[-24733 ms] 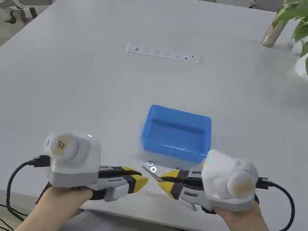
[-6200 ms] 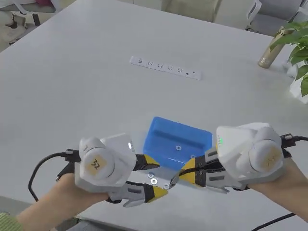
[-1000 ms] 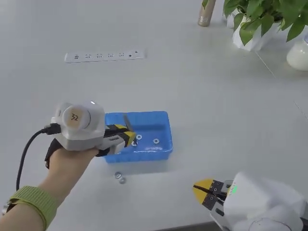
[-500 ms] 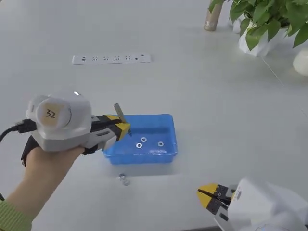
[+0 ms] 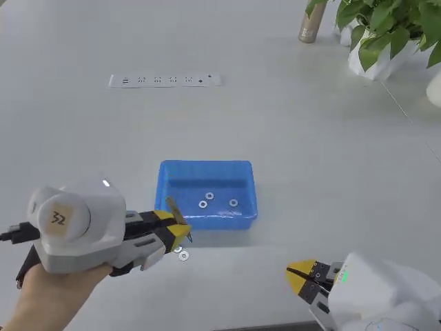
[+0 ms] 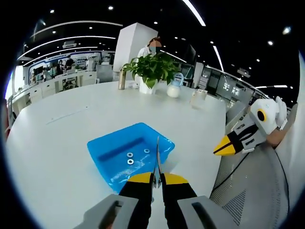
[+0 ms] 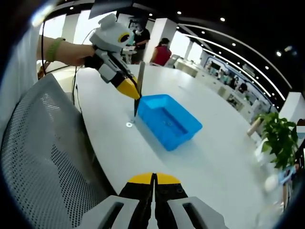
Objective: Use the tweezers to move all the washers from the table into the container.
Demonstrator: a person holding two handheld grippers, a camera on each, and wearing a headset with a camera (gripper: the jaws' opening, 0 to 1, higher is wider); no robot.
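Yellow left claw, body marked 32, pinches tweezers near loose washers; right claw pressed together

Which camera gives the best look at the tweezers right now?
The right gripper view: the tweezers show side-on and full length, held by the left gripper, tip down by a loose washer. The left gripper view sees them edge-on, a thin line; the head view foreshortens them.

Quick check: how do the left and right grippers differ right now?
The left gripper is shut on the tweezers; the right gripper is shut on nothing. The left's tweezers point down at a washer beside the container; the right hangs apart, by the table edge. Both have yellow tips.
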